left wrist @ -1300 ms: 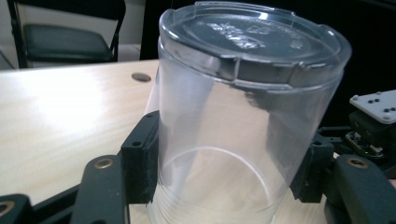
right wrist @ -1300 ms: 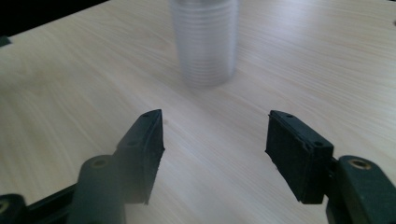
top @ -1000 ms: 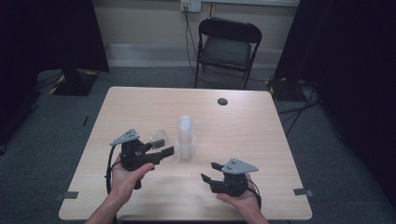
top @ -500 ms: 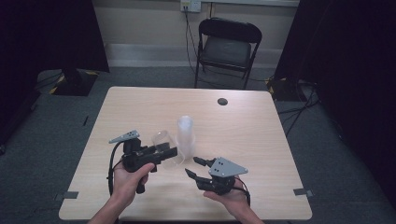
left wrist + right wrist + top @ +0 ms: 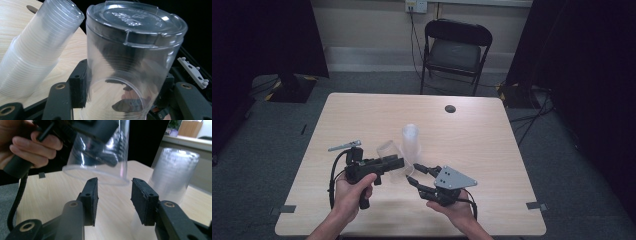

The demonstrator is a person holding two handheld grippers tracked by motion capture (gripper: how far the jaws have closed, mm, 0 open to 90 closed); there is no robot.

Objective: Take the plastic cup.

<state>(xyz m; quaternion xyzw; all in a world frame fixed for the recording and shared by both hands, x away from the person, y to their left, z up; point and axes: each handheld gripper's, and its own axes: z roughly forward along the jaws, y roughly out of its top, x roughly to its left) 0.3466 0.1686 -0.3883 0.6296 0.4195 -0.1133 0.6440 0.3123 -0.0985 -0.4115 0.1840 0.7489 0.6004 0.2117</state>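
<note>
A single clear plastic cup (image 5: pixel 387 150) is held off the table, mouth down and tilted, with my left gripper (image 5: pixel 399 162) shut on its wall. In the left gripper view the cup (image 5: pixel 130 62) sits between the jaws of the left gripper (image 5: pixel 122 85), base pointing away. An upside-down stack of clear cups (image 5: pixel 410 141) stands on the table just beyond, also seen as the stack (image 5: pixel 37 55) and the stack (image 5: pixel 173 175). My right gripper (image 5: pixel 414 173) is open, just below and right of the held cup; in the right gripper view the right gripper (image 5: pixel 113 195) points at the cup's rim (image 5: pixel 100 173).
The wooden table (image 5: pixel 362 115) has a small dark round spot (image 5: pixel 450 108) near its far edge. A black folding chair (image 5: pixel 454 50) stands behind the table. Tape marks (image 5: pixel 534 205) sit at the front corners.
My left gripper has carried the single cup rightward toward the stack and tilted it. My right gripper has moved left and forward, up to the held cup.
</note>
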